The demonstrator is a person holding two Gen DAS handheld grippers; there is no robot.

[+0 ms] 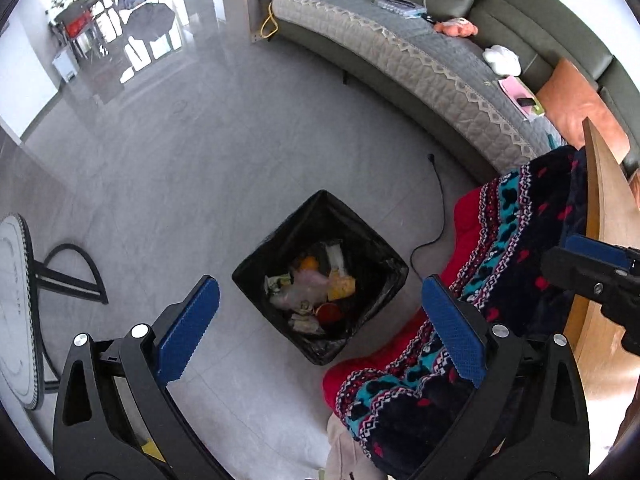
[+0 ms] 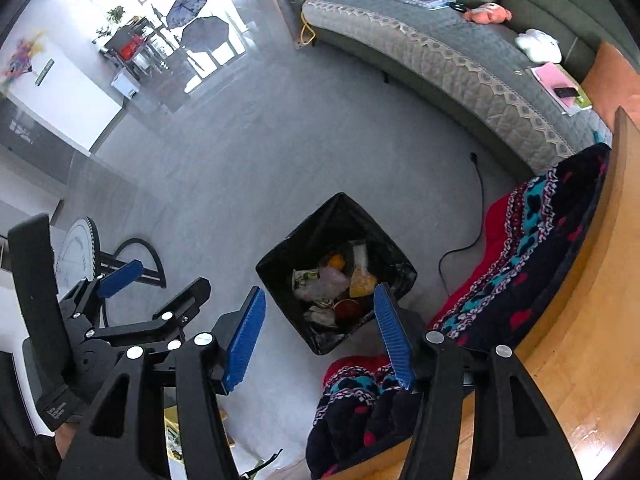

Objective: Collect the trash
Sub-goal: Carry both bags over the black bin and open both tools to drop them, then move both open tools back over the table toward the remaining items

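Observation:
A square bin with a black liner (image 1: 280, 240) (image 2: 304, 232) stands on the grey floor. Inside lies mixed trash (image 1: 316, 288) (image 2: 332, 284): wrappers, an orange fruit, yellow packaging, a red lid. My left gripper (image 1: 320, 286) hovers above the bin, pointing steeply down, open wide with nothing between its blue pads. My right gripper (image 2: 320, 292) hangs beside it over the same bin, open about halfway and empty too. One of the right gripper's fingers (image 1: 596, 250) shows at the right edge of the left wrist view.
A red, navy and teal patterned blanket (image 1: 520, 260) (image 2: 540, 240) drapes off a wooden table (image 1: 608, 200) (image 2: 580, 320) right of the bin. A black cable (image 1: 440, 208) lies on the floor. A grey-covered sofa (image 1: 400, 52) runs behind. A round side table (image 1: 12, 300) stands left.

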